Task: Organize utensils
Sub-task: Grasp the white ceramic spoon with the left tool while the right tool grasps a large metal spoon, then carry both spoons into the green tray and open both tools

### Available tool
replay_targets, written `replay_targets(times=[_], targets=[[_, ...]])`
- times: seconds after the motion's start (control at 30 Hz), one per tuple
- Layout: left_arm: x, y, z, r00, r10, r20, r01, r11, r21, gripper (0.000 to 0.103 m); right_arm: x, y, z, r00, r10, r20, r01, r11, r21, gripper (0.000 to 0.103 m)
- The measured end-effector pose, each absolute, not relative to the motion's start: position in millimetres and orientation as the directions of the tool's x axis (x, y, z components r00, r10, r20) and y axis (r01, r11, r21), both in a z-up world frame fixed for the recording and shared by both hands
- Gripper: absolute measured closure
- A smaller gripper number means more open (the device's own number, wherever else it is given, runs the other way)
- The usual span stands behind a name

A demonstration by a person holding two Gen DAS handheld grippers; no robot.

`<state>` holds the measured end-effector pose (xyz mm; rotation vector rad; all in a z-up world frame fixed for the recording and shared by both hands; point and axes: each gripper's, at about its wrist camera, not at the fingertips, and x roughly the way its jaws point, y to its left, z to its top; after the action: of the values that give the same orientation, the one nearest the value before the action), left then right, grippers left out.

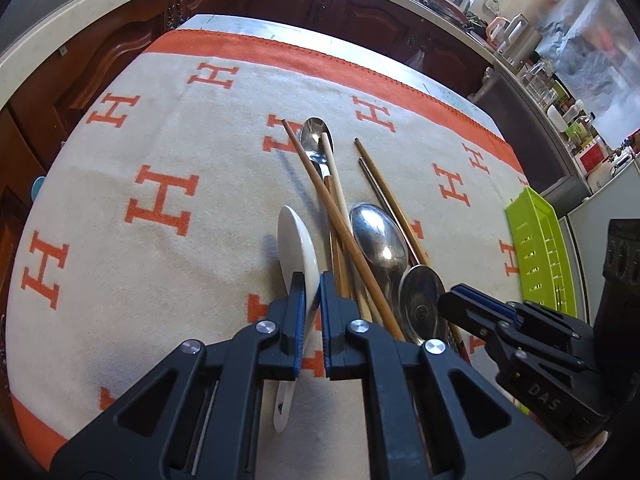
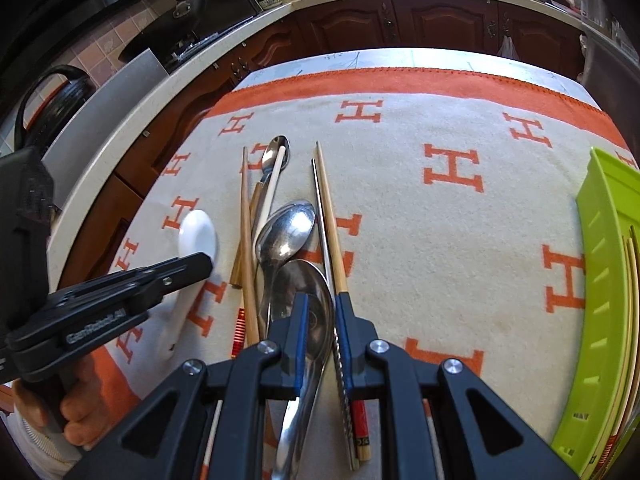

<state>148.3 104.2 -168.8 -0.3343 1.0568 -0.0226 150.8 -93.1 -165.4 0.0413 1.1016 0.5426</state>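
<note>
Left tongs [image 1: 309, 286]: pointing steeply down at the bench, jaws pinched onto the edge of the white ceramic spoon [image 1: 297, 248]; the blue pads sit on either side of its bowl.
White ceramic spoon: bowl pokes out ahead of the left tongs, handle runs back beneath them. It lies on the cloth at the left edge of the pile.
Hand [image 2: 76, 404]: seen from the right wrist view, fingers wrapped round the left tool's grip, a pale sleeve below.
Pile of utensils: just right of the left tongs, crossed wooden chopsticks [image 1: 340, 224] lie over a slim metal spoon [image 1: 316, 140] whose bowl is farthest from both tools.
Large metal spoon [image 1: 378, 236]: between the two tools, bowl up, lying among the chopsticks.
Right tongs [image 2: 322, 308]: also angled down, jaws narrowed around the steel ladle-spoon [image 2: 310, 300]; its bowl fills the gap between the blue pads, and its handle trails back underneath.
Chopstick pair [image 2: 328, 216]: one wooden, one metal, running forward along the right finger's outer side, touching it.
Cloth [image 2: 440, 240]: cream with orange H marks, covering the bench under everything.
Green tray [image 2: 600, 280]: well to the right of the right tongs, a few chopsticks already lying in it.
</note>
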Motion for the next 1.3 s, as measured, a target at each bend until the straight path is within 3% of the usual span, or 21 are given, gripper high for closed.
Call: replay_targets(times=[0.13,0.27,0.9,1.3], targets=[[144,107,-169,0.499,-0.188,-0.846,-0.137,0.947,-0.291,0.098,149,-86,-165,0.361,0.407,-0.839,-0.427,0.872,0.239,0.090],[141,109,-171,0.494,-0.189,-0.849,-0.144,0.945,-0.294,0.098,144,-82,-164,0.386,0.380,-0.841,-0.453,0.872,0.186,0.102],[112,94,-134,0.539,-0.202,-0.817,-0.077,0.955,-0.287,0.098,110,-121,-118,0.513,0.432,-0.741,-0.412,0.882,0.229,0.103],[89,14,-89,0.526,-0.318,-0.789,0.099,0.944,-0.314,0.098,72,-200,-66,0.645,0.371,-0.668,-0.308,0.926,0.217,0.103]])
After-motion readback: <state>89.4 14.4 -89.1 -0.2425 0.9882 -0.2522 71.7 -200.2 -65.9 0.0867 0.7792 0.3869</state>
